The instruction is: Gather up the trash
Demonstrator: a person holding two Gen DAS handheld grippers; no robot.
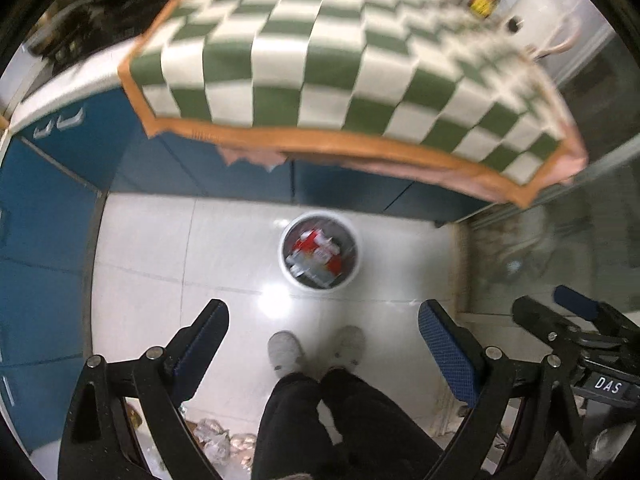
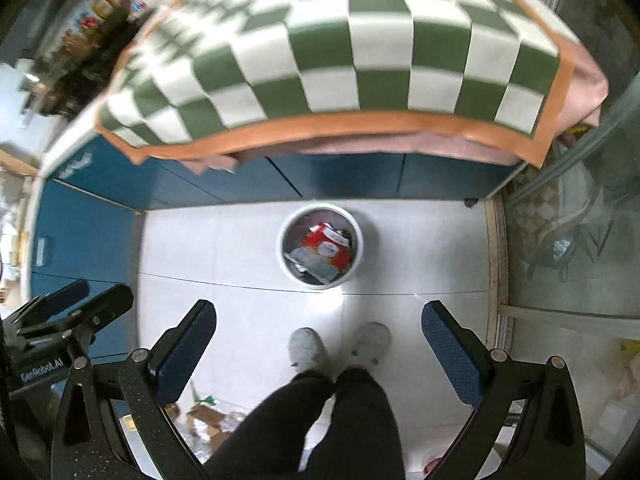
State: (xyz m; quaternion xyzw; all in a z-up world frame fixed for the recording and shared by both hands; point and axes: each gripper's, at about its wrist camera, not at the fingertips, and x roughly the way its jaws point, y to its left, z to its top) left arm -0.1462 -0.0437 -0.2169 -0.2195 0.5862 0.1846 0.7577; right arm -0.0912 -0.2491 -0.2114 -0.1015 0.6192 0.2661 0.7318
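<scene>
Both grippers point down at the floor, the left gripper point(image 1: 323, 336) and the right gripper point(image 2: 319, 332) each spread wide and holding nothing, with the person's grey shoes point(image 2: 307, 349) and dark trouser legs point(image 2: 320, 428) between the fingers. Just ahead of the shoes, a white trash bin point(image 2: 321, 246) stands on the white tiled floor point(image 2: 224, 240), with red and white wrappers point(image 2: 329, 245) inside. Beyond it are blue cabinet doors point(image 2: 340, 176) under a table covered by a green-and-white checked cloth point(image 2: 352, 56) with an orange border.
</scene>
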